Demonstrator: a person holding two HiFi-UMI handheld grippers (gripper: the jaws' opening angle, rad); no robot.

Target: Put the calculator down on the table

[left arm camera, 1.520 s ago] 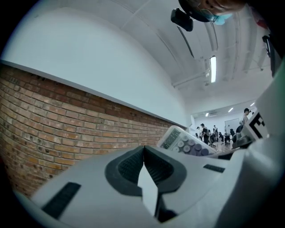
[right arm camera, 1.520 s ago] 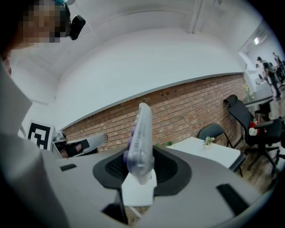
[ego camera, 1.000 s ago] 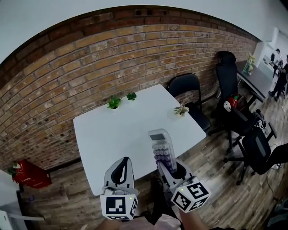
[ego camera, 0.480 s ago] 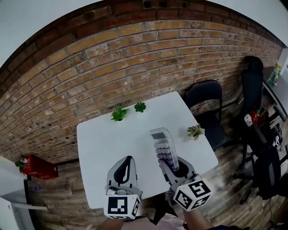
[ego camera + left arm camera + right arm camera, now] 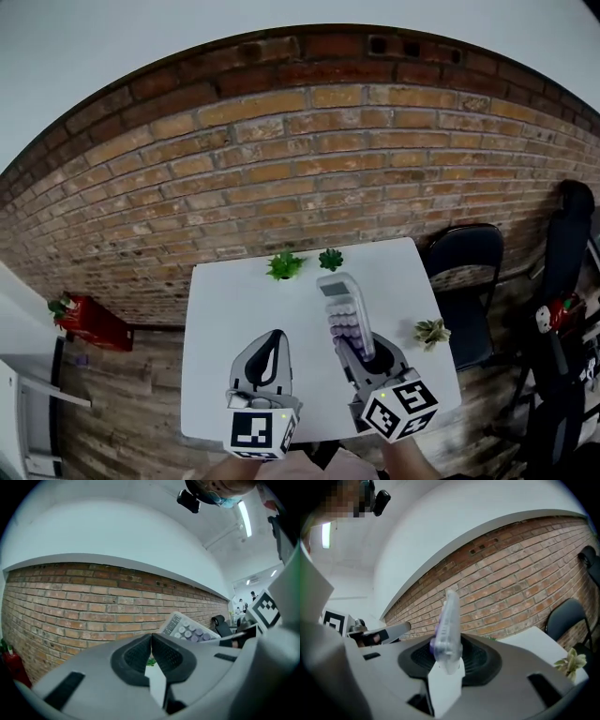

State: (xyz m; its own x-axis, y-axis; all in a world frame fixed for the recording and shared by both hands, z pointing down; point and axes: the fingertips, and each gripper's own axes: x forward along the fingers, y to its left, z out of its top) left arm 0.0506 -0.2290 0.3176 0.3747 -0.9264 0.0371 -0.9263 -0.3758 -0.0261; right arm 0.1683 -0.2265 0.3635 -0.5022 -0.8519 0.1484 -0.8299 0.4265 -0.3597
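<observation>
In the head view, our right claw [image 5: 356, 345], low and right of the middle, squeezes the near end of the calculator [image 5: 342, 305]. It is held up over the white tabletop [image 5: 225, 309], not lying on it as far as we can tell, so we think it is on its way to a free spot. In the left gripper view, our left claw [image 5: 151, 641] is pinched shut on nothing, since it has no job here. In the right gripper view, the calculator [image 5: 447, 625] stands on its thin edge in the squeeze, so that claw is only partly open.
</observation>
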